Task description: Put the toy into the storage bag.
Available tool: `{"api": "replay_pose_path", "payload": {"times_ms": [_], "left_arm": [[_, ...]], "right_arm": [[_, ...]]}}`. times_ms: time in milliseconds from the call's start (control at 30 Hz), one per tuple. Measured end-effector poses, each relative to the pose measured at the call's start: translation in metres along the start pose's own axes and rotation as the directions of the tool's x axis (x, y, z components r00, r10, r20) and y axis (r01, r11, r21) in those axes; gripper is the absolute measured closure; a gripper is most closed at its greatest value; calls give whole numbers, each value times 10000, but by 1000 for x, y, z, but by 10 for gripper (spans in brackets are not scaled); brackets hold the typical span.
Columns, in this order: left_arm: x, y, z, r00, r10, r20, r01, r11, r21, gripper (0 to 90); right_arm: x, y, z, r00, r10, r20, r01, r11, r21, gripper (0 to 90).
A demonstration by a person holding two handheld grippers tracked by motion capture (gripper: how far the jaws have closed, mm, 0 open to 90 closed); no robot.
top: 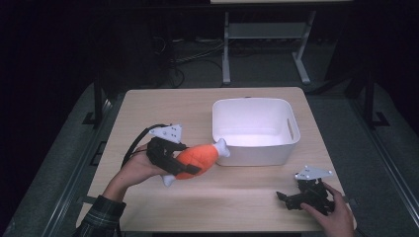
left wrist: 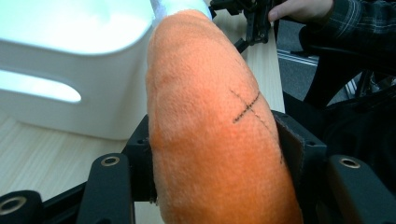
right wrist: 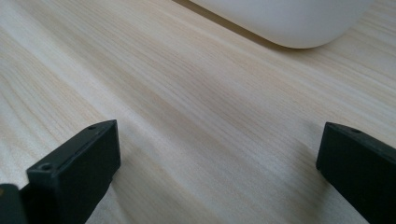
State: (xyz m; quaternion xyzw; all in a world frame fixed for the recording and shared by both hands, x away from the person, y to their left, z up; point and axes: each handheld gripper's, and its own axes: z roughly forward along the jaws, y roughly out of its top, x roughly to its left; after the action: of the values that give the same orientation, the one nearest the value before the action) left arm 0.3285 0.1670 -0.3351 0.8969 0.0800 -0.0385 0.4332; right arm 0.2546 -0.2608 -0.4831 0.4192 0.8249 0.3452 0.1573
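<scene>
The plush drumstick (top: 197, 159), orange with a white bone end at each tip, sits clamped across its fat middle in the left gripper (top: 174, 159). It is held above the table (top: 163, 106), just in front of the white bin (top: 257, 154), with one bone end nearly at the bin's near wall and below its rim. The jaws are closed onto the toy only as far as its soft body lets them, one pad on each flank.

The right gripper (top: 289, 198) rests low near the table's front right corner, well apart from the toy. Its jaws stand wide apart with nothing but bare wood between them.

If the toy is bound for the bin, the likely snag is height: carried straight forward, the leading bone end would probably butt the wall and shove the light bin back, or lever the toy round in the jaws. Plush also gives under pressure, so a grip on the bulging middle could creep toward one end during a quick swing.

The left gripper view brings out what the high view cannot: a stitched dark cross on the drumstick (left wrist: 210, 135), the fabric bulging past the black pads, and the bin's handle slot (left wrist: 39, 87) close on the left. The high view alone gives the layout, showing the bin's interior holding nothing. The right gripper view looks across the wood grain (right wrist: 187, 116) to the bin's rounded lower corner (right wrist: 289, 23).
</scene>
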Motion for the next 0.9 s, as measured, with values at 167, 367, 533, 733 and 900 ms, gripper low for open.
{"api": "replay_pose_path", "payload": {"times_ms": [167,367,533,733,900], "left_arm": [[3,10,0,9999,144,57,-145,9999,34,412],[6,25,-1,9992,380,90,-381,9993,1,411],[10,34,-1,9988,488,57,-488,9988,28,411],[15,46,-1,9981,614,46,-615,9981,50,411],[21,57,1,9970,762,141,-763,9971,66,410]], "right_arm": [[0,0,0,10000,4,-4,-4,10000,3,0],[0,0,0,10000,1,1,-1,10000,0,0],[0,0,0,10000,2,0,-2,10000,1,0],[0,0,0,10000,-2,-12,2,10000,3,0],[0,0,0,10000,-4,-8,4,10000,15,0]]}}
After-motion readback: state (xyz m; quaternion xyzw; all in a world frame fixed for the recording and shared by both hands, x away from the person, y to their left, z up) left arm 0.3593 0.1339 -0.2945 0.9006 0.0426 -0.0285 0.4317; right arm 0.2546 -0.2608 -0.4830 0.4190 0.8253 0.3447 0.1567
